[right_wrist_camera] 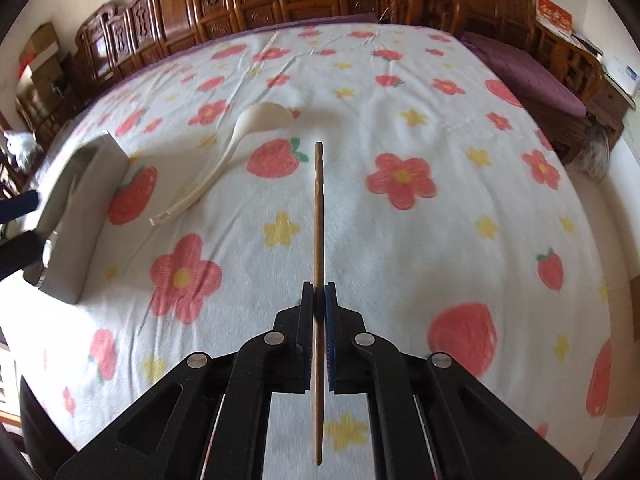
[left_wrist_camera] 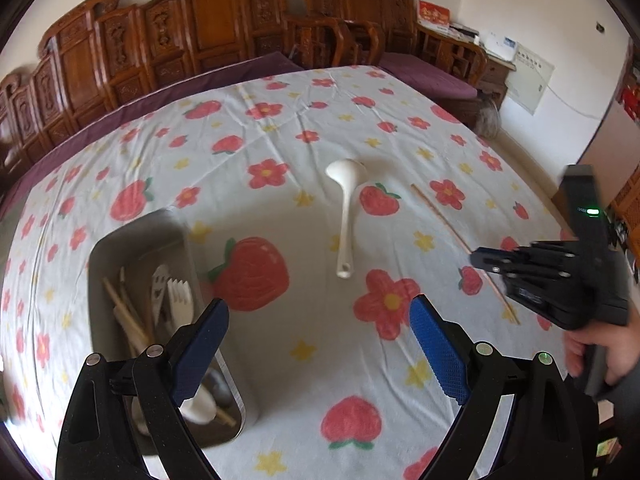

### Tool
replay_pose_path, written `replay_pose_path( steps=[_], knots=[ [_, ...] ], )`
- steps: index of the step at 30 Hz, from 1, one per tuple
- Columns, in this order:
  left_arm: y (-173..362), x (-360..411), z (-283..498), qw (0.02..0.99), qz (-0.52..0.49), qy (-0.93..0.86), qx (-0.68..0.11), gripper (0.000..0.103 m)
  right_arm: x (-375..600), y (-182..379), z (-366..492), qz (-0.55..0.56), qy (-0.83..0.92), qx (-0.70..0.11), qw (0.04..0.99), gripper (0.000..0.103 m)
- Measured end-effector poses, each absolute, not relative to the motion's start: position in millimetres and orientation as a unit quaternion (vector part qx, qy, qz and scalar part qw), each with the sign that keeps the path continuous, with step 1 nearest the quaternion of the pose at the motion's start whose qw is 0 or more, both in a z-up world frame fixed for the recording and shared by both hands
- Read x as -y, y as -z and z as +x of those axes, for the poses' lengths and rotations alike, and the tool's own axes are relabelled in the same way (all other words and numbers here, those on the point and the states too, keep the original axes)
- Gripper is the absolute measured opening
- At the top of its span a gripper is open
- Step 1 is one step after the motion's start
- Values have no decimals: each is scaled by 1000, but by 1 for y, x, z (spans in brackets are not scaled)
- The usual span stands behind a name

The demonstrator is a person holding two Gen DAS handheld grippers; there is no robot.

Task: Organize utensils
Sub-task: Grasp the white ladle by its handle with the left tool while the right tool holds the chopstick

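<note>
Two grippers: a left gripper (left_wrist_camera: 320, 344) and a right gripper (right_wrist_camera: 319, 292). One white ladle (left_wrist_camera: 345, 208) and one loose chopstick (right_wrist_camera: 318, 216) on one flowered cloth (left_wrist_camera: 280, 140). One metal tray (left_wrist_camera: 100, 256) holding one white fork (left_wrist_camera: 180, 300); its other contents overlap and cannot be counted.

Both wrist cameras look steeply down along their fingers, close over the cloth (left_wrist_camera: 304, 360). They share the ladle (left_wrist_camera: 345, 216), chopstick (right_wrist_camera: 318, 216) and tray (left_wrist_camera: 96, 264).
</note>
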State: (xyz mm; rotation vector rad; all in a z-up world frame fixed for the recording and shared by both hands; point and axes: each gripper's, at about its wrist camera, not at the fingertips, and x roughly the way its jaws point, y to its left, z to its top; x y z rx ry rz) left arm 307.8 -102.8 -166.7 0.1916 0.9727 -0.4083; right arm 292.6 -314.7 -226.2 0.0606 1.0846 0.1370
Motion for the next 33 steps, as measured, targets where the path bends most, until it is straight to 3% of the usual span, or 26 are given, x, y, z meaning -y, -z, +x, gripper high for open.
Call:
replay_pose_path(
  steps=[12, 20, 30, 33],
  knots=[
    [187, 154, 353, 846, 109, 212, -476, 86, 340, 189, 266, 39, -71, -478, 874, 6],
    [212, 183, 399, 835, 118, 198, -500, 64, 359, 200, 263, 58, -63, -476, 875, 6],
    [242, 199, 434, 818, 117, 175, -535, 49, 370, 209, 263, 62, -58, -484, 871, 6],
    [243, 202, 437, 817, 112, 175, -538, 39, 372, 209, 263, 65, -58, -484, 871, 6]
  ],
)
